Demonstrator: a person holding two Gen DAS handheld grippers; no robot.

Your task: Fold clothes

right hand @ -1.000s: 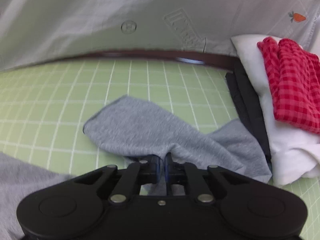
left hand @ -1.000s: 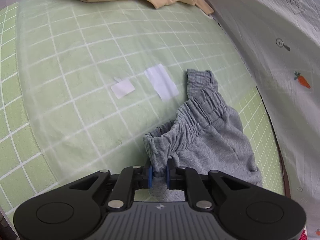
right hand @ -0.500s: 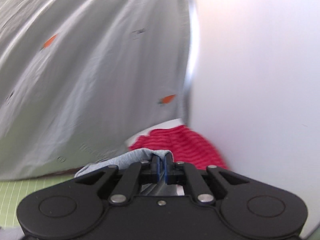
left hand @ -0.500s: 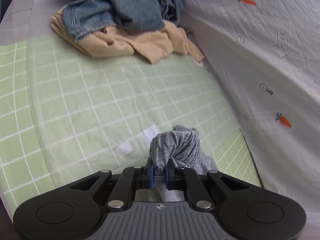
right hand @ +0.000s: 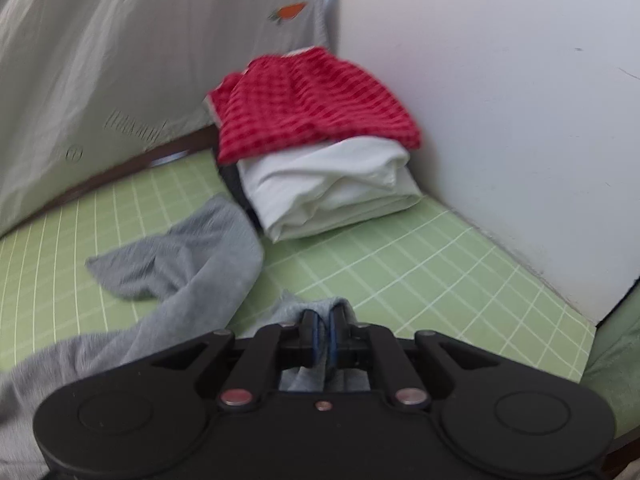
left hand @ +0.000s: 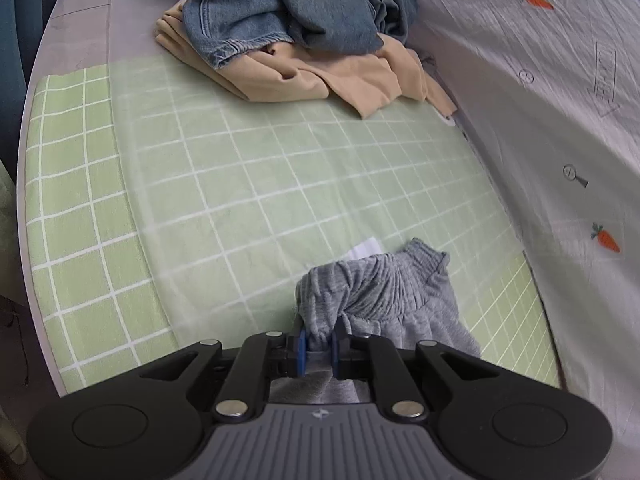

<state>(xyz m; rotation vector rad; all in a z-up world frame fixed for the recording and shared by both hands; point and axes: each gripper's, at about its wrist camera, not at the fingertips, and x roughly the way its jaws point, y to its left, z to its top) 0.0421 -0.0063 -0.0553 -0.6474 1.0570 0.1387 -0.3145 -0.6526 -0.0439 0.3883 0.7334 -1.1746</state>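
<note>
The left tongs (left hand: 319, 346) are clamped on the gathered waistband of the grey pants (left hand: 380, 292), bunched just ahead of the fingers above the green grid sheet (left hand: 240, 184), toward its edge by the carrot-print cloth (left hand: 560, 120). A heap of jeans (left hand: 312, 4) over a tan garment (left hand: 320, 76) sits at the sheet's far edge. The right tongs (right hand: 323, 330) pinch a leg end of the same pants; 1 loose leg (right hand: 180, 248) trails left across the sheet, touching the folded stack (right hand: 320, 152) in the corner. So the pants' long axis likely spans between the 2 tongs, each gripping an end.
</note>
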